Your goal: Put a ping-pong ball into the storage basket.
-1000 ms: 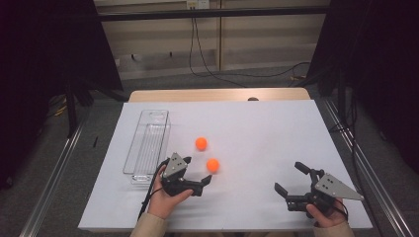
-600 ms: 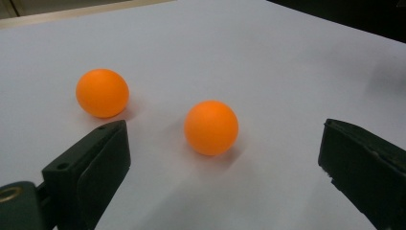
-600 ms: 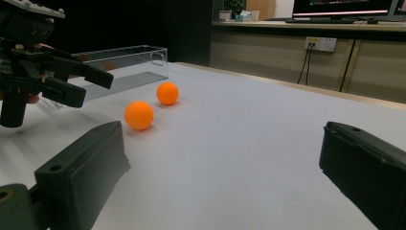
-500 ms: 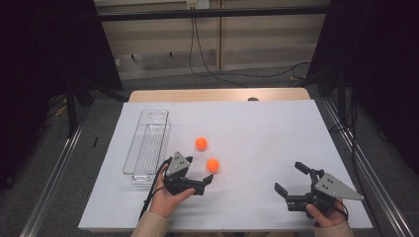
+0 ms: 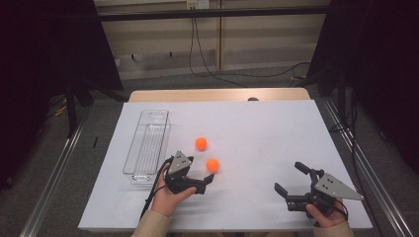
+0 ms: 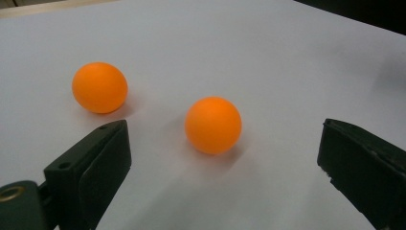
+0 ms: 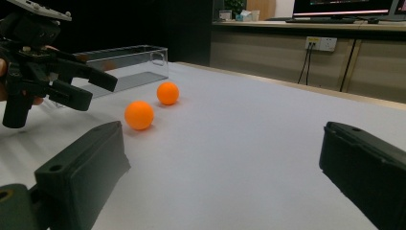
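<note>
Scene: I have a white bench [image 5: 276, 128] with two orange balls and a clear tray [image 5: 148, 143] at its left side.
Left tongs: my left tongs [image 5: 206, 180] sit low over the bench with the jaws spread wide, gripping nothing.
Near ball: the near ball [image 5: 213, 165] rests on the bench just past the left tongs' tips; in the left gripper view it lies between the two jaws, ahead of them and touching neither.
Far ball: the far ball [image 5: 201, 143] lies a little beyond and to the left of the near one, apart from it, between it and the tray.
Tray: long, see-through, lengthwise along the left edge of the bench; I cannot tell whether anything lies inside.
Right tongs: my right tongs [image 5: 292, 178] rest at the bench's near right, well apart from both balls, jaws open wide and empty.
Right gripper view: I see both balls [image 7: 139, 115] across the bench, the left tongs just beside the nearer one, and the tray behind them.
</note>
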`<state>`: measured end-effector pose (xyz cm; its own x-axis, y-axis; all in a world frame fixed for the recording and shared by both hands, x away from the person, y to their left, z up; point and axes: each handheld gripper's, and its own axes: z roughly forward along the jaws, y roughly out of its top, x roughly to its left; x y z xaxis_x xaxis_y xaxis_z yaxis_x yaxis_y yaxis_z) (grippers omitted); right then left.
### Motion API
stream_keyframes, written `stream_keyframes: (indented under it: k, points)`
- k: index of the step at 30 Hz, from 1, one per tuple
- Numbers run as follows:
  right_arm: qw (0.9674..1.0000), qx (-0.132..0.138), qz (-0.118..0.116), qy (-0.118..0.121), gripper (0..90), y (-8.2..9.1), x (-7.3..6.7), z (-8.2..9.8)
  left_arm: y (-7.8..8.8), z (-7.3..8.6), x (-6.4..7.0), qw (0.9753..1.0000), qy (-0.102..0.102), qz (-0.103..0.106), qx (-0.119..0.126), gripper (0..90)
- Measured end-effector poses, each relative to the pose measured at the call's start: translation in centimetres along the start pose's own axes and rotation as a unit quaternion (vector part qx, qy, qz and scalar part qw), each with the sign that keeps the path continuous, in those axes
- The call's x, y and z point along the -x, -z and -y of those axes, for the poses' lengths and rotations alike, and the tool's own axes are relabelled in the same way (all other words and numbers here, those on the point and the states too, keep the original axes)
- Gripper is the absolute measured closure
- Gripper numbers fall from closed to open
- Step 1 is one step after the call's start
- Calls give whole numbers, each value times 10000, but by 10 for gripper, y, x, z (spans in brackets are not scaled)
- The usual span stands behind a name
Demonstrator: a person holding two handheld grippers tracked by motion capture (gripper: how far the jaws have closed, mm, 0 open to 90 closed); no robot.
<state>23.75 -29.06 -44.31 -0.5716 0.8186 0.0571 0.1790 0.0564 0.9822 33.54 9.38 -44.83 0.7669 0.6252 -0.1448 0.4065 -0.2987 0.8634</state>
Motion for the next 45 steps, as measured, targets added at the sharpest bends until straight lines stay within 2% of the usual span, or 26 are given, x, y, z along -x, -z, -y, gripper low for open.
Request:
stream_keyframes:
  k: [28,36,45]
  points:
    - [10000,1,-14,3,16,0,0,0,-11,-3,1,9999,-27,18,-165,59]
    - [10000,5,-12,1,16,0,1,0,-13,-4,0,9995,16,-26,-304,104]
    - [10000,12,-19,-13,16,0,0,0,-17,-5,-1,9993,53,-47,-355,132]
